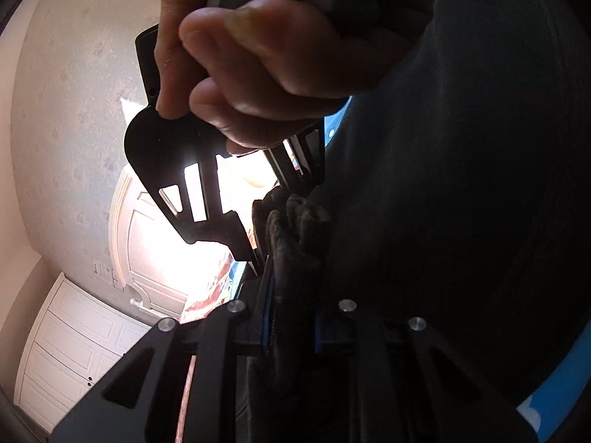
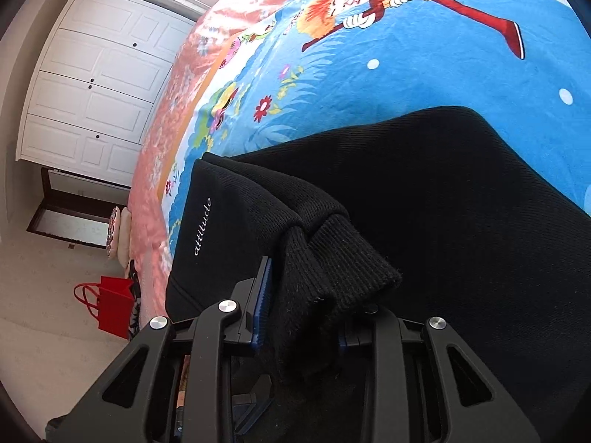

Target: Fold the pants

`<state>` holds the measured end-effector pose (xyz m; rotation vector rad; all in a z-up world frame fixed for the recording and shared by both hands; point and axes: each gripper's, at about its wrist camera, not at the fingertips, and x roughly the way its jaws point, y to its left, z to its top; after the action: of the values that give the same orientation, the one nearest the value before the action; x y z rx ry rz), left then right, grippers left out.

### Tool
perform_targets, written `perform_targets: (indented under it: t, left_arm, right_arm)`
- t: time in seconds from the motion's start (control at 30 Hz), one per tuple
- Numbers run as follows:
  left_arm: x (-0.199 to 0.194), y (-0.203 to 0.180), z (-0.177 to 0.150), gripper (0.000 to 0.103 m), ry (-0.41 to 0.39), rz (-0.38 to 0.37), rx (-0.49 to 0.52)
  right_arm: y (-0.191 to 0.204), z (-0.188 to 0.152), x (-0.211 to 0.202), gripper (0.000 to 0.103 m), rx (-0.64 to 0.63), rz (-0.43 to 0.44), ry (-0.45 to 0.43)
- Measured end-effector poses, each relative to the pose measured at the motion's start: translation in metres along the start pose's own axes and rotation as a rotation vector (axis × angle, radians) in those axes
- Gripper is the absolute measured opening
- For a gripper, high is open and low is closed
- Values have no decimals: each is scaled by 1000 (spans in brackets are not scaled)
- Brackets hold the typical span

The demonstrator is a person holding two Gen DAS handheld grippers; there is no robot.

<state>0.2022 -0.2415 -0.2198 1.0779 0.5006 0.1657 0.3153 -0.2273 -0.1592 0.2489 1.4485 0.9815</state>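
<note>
Left wrist view: the left gripper [image 1: 291,317] has its blue-padded fingers [image 1: 265,313] pressed in on a bunched fold of the black pants [image 1: 461,184], which fill the right half of the picture as a dark mass. The gathered cloth rises between the fingers toward the centre. Directly ahead, the right gripper [image 1: 258,258] is seen from its front, backlit, its black frame held in a bare hand [image 1: 258,74] that crosses the upper centre; its tips meet the same bunch of fabric. To the left stands a pale patterned wall [image 1: 62,129], and at lower left a white panelled wardrobe [image 1: 66,350]. A strip of the blue bedspread [image 1: 546,398] shows at lower right.

Right wrist view: the right gripper [image 2: 306,317] is clamped on the ribbed cuffs [image 2: 343,269] of the pants [image 2: 443,203], both cuffs gathered between its fingers. The pants lie spread over a blue cartoon-print bedspread [image 2: 424,74], with white lettering [image 2: 203,227] on the panel at left. Far left stands the white wardrobe [image 2: 99,85]; a red bag [image 2: 110,306] sits on the floor beside the bed.
</note>
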Motion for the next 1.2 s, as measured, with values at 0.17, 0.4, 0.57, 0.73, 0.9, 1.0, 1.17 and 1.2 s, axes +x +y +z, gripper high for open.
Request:
perform_targets:
  t: [0.17,0.4,0.57,0.73,0.9,1.0,1.17,1.2]
  left_arm:
    - [13,12,0,23,22,-65,-94]
    - [-29,146,-90,67,-104,-525,-750]
    - [11,233,-226,67,25,-471,-1242]
    - [69,218,-293,66,258,-473,-1309]
    - [49,167,-321,67,232,-655,-1443]
    - [53,165,-329,66,167,-802,-1572]
    - [58,162,-321,64,166,-852,-1583]
    - [56,165,-320,60,169,-861,-1591]
  right_arm:
    - [-25,-3,-5,30,38,-64,-62]
    - [-5,-27,-64,44,8,-319,-336]
    - [68,-68,-48,45,-222,-503,-458]
    - [61,-91,9,58,-255,-724,-402]
    - [39,-103,7,74,-193,-706,-449]
    - [43,-103,10,76,-198,-734,-452]
    - [45,-103,9,76,-186,-745,-447]
    - [45,-104,10,76,-186,-751,-447]
